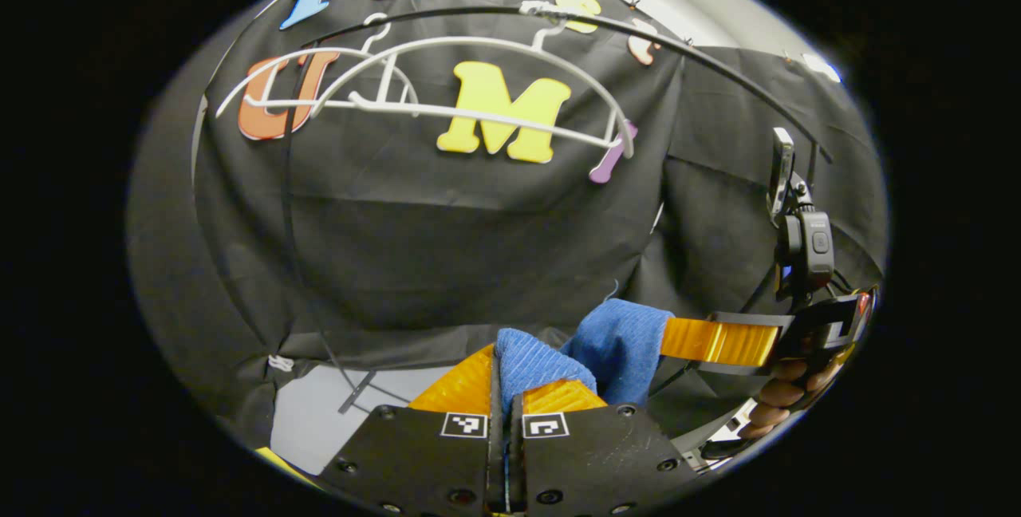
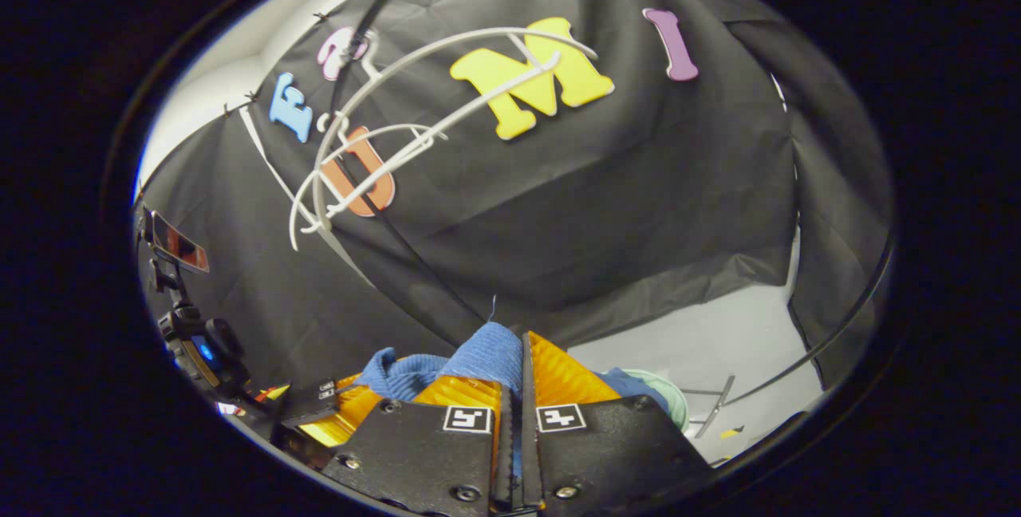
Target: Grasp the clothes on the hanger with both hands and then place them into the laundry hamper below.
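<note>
Blue ribbed knit cloth [image 1: 542, 369] is pinched between the two fingers of the left gripper [image 1: 505, 389], whose jaws are nearly closed on it at the bottom of the left gripper view. The same cloth stretches to the right, where the right gripper [image 1: 678, 339] clamps its other bunched end, held by a hand [image 1: 790, 389] with a small black camera [image 1: 806, 242] mounted above it. Behind and above, two empty white plastic hangers [image 1: 447, 102] hang from a thin dark rail [image 1: 718, 62] in front of the black cloth wall.

In the right gripper view, the right gripper [image 2: 518, 377] is likewise nearly closed, with the blue cloth [image 2: 486, 357] squeezed between both fingers and spilling leftward toward the left gripper [image 2: 319, 413]. Just right of the fingers, a pale green rounded rim [image 2: 674, 401] peeks out below, with more blue fabric beside it, over a light grey floor [image 2: 718, 349].
</note>
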Tool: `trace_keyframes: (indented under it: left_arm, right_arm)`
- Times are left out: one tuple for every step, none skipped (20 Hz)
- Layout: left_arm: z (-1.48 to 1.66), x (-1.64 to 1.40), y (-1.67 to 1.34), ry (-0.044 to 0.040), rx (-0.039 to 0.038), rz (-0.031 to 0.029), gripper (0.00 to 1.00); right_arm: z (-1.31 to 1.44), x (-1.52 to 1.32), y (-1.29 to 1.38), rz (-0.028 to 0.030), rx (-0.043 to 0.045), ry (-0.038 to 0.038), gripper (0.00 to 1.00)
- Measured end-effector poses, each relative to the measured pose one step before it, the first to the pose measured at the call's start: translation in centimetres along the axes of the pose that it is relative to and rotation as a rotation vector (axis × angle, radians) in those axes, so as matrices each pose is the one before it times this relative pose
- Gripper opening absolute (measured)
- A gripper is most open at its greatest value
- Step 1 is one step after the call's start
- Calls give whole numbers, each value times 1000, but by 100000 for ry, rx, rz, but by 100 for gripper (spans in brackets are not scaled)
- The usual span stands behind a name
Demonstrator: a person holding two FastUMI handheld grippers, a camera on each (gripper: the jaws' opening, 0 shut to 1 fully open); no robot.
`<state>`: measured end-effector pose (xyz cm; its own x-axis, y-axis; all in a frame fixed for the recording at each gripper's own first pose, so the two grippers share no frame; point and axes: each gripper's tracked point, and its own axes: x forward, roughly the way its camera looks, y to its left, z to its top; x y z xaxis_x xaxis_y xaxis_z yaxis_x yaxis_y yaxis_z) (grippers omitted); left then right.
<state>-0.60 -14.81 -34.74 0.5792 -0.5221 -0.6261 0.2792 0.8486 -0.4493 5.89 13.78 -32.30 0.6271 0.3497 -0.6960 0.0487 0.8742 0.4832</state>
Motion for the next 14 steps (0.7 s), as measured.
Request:
trace_keyframes:
  left_arm:
    - [-1385, 767, 460, 2736, -759, 1984, 2]
    - [-1316, 743, 576, 3016, -529, 1766, 2]
    - [-1428, 671, 513, 2943, -492, 1575, 2]
    - [-1186, 562, 442, 2714, -304, 1202, 2]
    - [-1031, 690, 250, 2622, -470, 871, 2]
    - [-835, 613, 75, 2081, -399, 801, 2]
    - [-842, 569, 207, 2255, 15, 910, 2]
    - [-933, 560, 288, 2470, 496, 1160, 2]
    - [-885, 599, 346, 2806, 1211, 1602, 2]
    - [-714, 428, 431, 2632, 1694, 1846, 2]
    - [-647, 490, -56, 2801, 1330, 1184, 2]
    - [-900, 688, -14, 2833, 914, 957, 2]
    - [-739, 538, -19, 2374, 597, 1277, 2]
    - [-642, 116, -168, 3389, 312, 1308, 2]
  right_arm:
    - [-944, 828, -1297, -944, 1340, 3223, 8]
    - [-997, 1082, -1164, -1007, 1219, 3644, 8]
    - [-1189, 1222, -941, -1355, 574, 3335, 8]
    - [-1045, 1063, -694, -1127, 382, 3138, 8]
    - [-846, 1113, -613, -724, 27, 2927, 8]
    - [-614, 1088, -538, -695, -302, 2638, 8]
    - [-753, 944, -711, -1187, -932, 2366, 8]
    - [-679, 1140, -741, -2667, -1375, 2122, 8]
    - [-721, 995, -887, -3236, -1593, 2235, 8]
    - [-667, 1210, -1055, -3761, -1757, 3209, 5]
    - [-1298, 1271, -757, -2936, -1681, 3857, 8]
    - [-1191, 1007, -440, -2619, -1595, 4200, 8]
    - [-1058, 1322, -736, -3194, -1545, 3921, 5]
    - [-890, 1467, -704, -3295, -1778, 3763, 8]
